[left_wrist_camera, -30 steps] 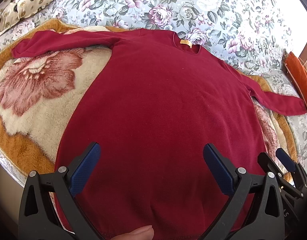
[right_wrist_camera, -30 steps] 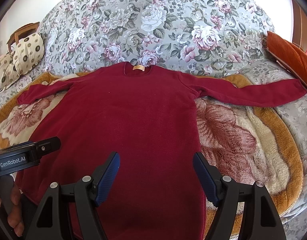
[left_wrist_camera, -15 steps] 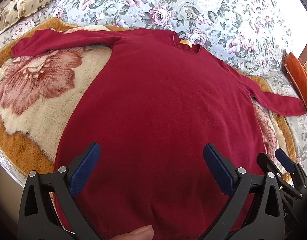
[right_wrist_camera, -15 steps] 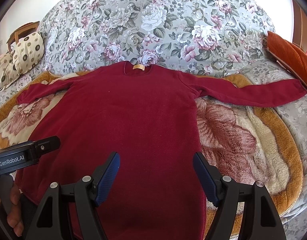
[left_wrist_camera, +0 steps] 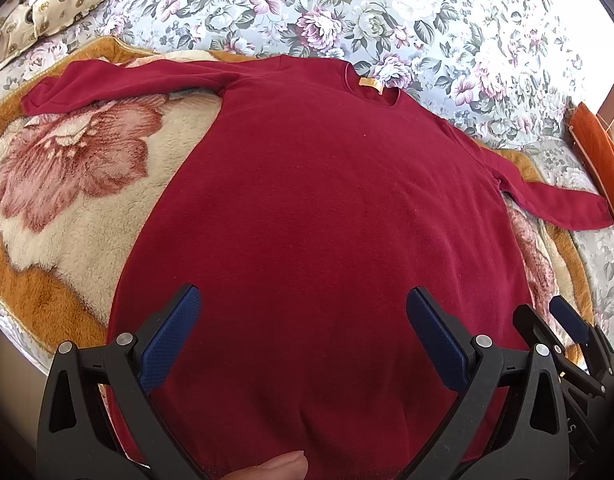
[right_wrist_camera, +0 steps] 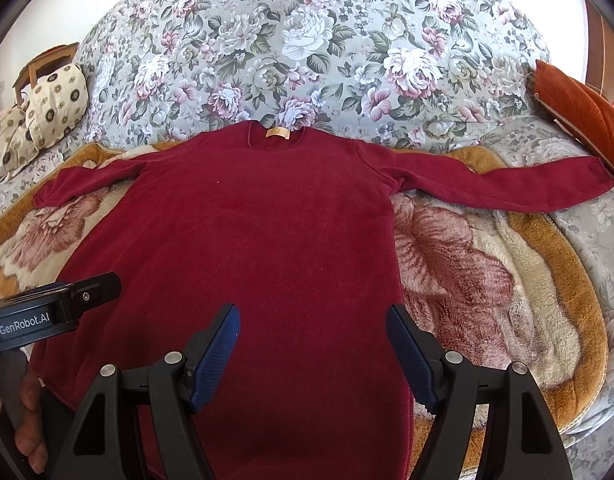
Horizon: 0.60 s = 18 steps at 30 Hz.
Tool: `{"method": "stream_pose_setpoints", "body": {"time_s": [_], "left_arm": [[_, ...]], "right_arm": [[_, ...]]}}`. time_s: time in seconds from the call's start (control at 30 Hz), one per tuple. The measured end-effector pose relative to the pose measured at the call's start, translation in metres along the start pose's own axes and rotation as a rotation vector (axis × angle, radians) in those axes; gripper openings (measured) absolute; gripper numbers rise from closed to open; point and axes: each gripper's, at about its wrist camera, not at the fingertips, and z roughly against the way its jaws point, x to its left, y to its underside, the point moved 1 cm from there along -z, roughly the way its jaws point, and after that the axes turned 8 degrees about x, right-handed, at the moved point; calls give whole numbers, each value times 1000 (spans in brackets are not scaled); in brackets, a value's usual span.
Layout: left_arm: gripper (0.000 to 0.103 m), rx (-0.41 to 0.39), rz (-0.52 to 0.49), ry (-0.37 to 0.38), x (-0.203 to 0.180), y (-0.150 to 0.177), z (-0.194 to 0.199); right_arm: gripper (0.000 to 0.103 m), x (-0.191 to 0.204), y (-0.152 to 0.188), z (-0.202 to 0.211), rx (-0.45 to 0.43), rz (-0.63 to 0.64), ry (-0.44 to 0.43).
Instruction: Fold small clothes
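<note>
Now: red sweater (left_wrist_camera: 327,208) lies flat on the bed (right_wrist_camera: 307,40).
Your left gripper (left_wrist_camera: 303,336) and right gripper (right_wrist_camera: 313,354) hover over its hem, both spread wide.

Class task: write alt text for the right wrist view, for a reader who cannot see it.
A dark red long-sleeved knit top lies flat, sleeves spread, on a plush cream and orange floral blanket over a grey flowered bedspread. The open right gripper hovers above its lower half, holding nothing. The left gripper shows at the left edge.
</note>
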Motion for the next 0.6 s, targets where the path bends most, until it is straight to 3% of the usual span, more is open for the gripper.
{"method": "stream_pose_setpoints", "body": {"time_s": [0.6], "left_arm": [[103, 0, 0, 0, -1, 1, -1]], "right_arm": [[73, 1, 1, -2, -2, 0, 1]]}}
